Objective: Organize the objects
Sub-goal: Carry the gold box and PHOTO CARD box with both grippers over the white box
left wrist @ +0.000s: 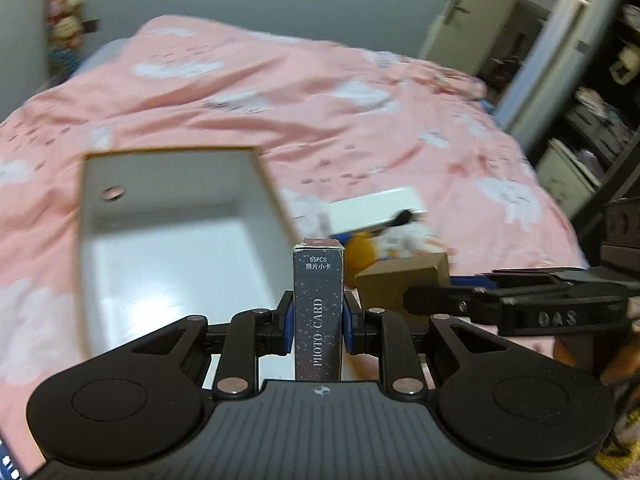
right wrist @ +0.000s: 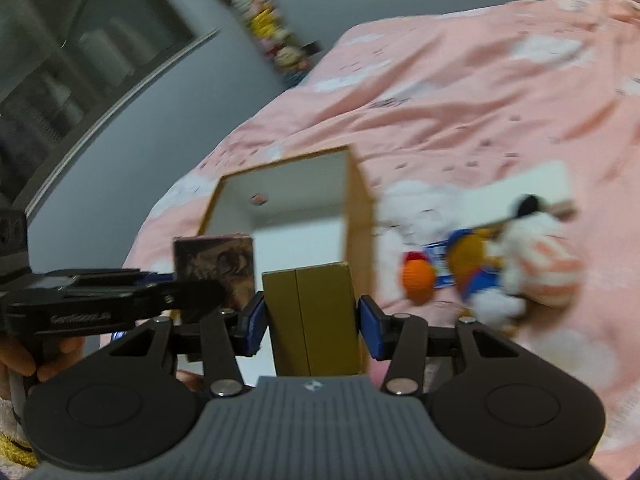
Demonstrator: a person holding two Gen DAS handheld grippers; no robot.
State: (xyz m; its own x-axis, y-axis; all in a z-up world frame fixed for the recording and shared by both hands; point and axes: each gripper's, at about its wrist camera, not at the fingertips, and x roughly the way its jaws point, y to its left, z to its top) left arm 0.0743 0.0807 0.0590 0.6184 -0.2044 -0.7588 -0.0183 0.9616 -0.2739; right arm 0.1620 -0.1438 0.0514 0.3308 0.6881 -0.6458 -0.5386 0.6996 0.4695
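Between the blue pads of my left gripper [left wrist: 318,320] I hold a tall, narrow dark grey card box with silver speckles [left wrist: 318,312] and the words "PHOTO CARD" on its side. The fingers are closed almost fully on it, one pad on each long side, and the box stands upright, its top above my fingertips.

My right gripper [right wrist: 312,322] is closed on a brown cardboard box with a seam down its middle [right wrist: 312,320]. It is wider, so these fingers stay farther apart; the left pad touches the box, but at the right pad I cannot tell if there is a small gap.

Seen from my right fingers, my left gripper comes in from the left side, with the card box just beside the brown box.

Beyond both pairs of fingertips lies an open rectangular cardboard tray with white inside and brown edges [left wrist: 176,240], resting on a pink bed cover with white cloud shapes [left wrist: 280,92]. The tray has a small round hole in its far wall.

To the right of my fingers, near the tray, a group of soft toys in orange, blue and white [right wrist: 492,268] lies on the cover, blurred. Behind them is a flat white lid or board [right wrist: 520,184].
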